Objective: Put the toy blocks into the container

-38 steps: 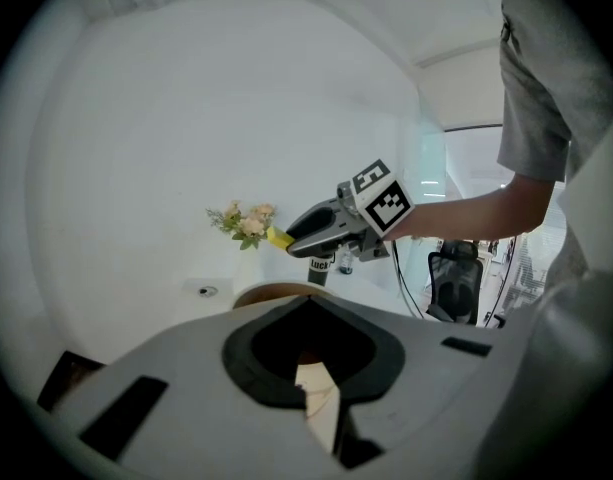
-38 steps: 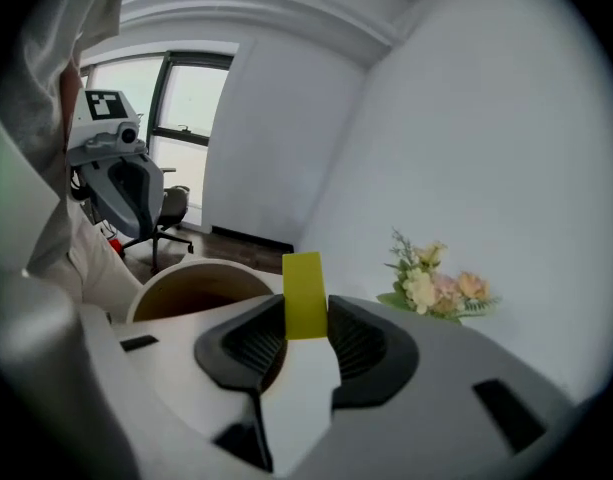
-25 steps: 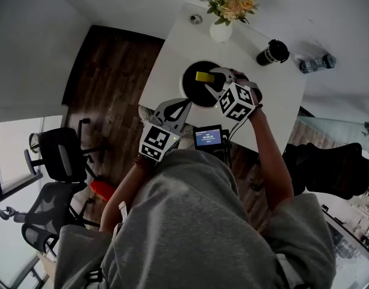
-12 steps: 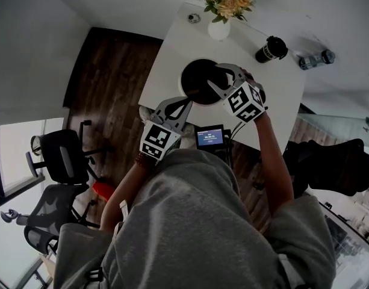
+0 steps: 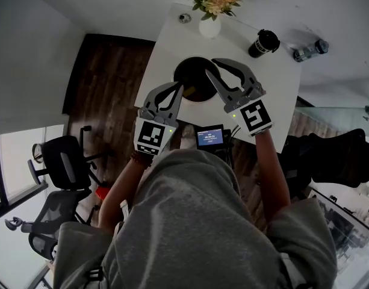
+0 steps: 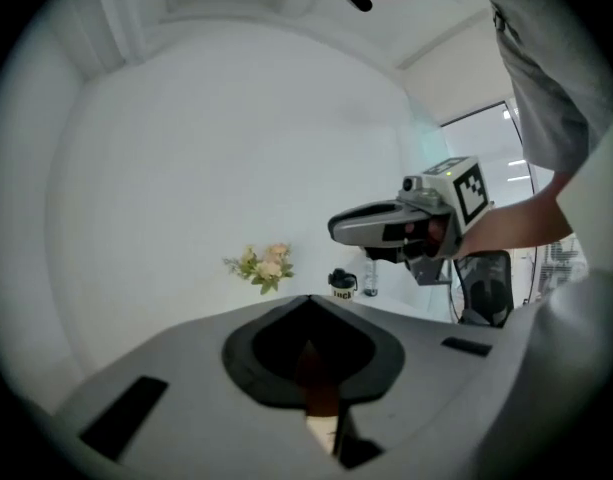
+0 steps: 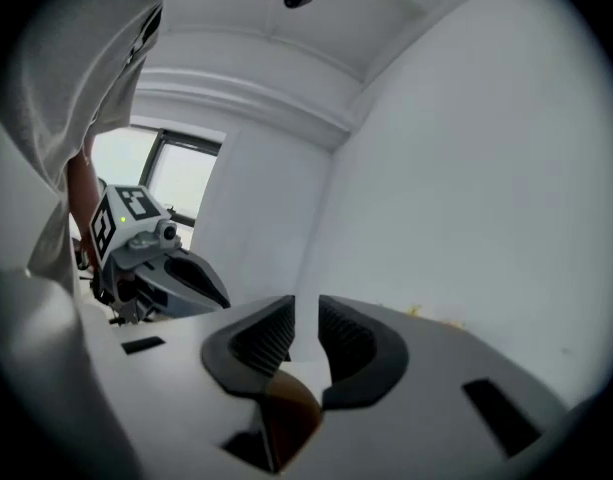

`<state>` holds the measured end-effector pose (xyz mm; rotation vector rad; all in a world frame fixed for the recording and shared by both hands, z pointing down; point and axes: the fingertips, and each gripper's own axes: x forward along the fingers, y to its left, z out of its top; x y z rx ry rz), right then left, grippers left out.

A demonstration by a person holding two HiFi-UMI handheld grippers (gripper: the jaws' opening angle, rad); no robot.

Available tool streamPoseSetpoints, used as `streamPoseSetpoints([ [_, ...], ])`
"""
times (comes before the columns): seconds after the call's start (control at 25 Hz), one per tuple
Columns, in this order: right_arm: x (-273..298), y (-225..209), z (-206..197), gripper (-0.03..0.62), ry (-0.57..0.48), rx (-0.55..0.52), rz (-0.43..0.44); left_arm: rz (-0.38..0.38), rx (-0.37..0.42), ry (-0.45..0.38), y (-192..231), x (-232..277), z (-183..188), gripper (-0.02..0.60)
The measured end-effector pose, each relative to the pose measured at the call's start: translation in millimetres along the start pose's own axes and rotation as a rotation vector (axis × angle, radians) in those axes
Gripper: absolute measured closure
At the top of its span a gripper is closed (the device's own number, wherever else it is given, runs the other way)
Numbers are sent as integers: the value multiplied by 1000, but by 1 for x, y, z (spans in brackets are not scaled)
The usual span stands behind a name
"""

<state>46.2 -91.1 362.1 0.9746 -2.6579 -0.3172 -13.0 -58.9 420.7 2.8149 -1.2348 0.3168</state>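
Observation:
A black round container (image 5: 190, 71) sits on the white table (image 5: 274, 83); what shows of its inside is dark, and no toy block is in view. My right gripper (image 5: 210, 66) is raised over the container's right side and points nearly level. Its jaws have just been closing; the right gripper view (image 7: 306, 318) shows a narrow gap with nothing in it. My left gripper (image 5: 179, 87) hovers at the container's near-left edge. Its tips (image 6: 308, 300) meet, shut and empty. Each gripper shows in the other's view, the right gripper (image 6: 386, 230) and the left gripper (image 7: 176, 278).
At the table's far edge stand a white vase of flowers (image 5: 209, 11), a black mug (image 5: 261, 43), a bottle lying down (image 5: 307, 50) and a small round object (image 5: 184, 18). A small screen device (image 5: 209, 137) hangs at the near edge. Office chairs (image 5: 58, 161) stand on the wood floor, left.
Both grippers have risen and levelled out, the right one by more, lifting away from the container. The yellow block seen in the container a second ago is out of sight.

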Motion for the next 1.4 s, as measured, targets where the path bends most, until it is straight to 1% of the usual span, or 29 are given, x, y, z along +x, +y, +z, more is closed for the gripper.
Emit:
streamPoseSetpoints([
  [0.08, -10, -5, 6, 545, -60, 82, -71, 45, 25, -30, 3, 0, 10, 575],
  [0.12, -14, -7, 3, 554, -63, 111, -105, 59, 35, -43, 3, 1, 14, 575],
  [0.2, -20, -6, -8, 571, -37, 145, -153, 72, 49, -58, 2, 2, 19, 575],
  [0.32, -27, 1, -27, 586, 13, 225, -183, 77, 47, -65, -2, 3, 20, 575],
  [0.52, -40, 8, -51, 589, 67, 301, -201, 75, 34, -59, -10, 4, 14, 575],
  [0.68, -50, 7, -61, 591, 86, 322, -220, 63, 20, -49, -15, 6, 9, 575],
  [0.88, -55, 11, -67, 590, 95, 330, -214, 52, 5, -37, -23, 7, 4, 575],
  [1.08, -56, 13, -68, 590, 85, 343, -207, 41, 0, -26, -28, 8, -1, 575],
  [1.4, -63, 4, -71, 591, 85, 353, -223, 31, -2, -20, -29, 8, -3, 575],
])
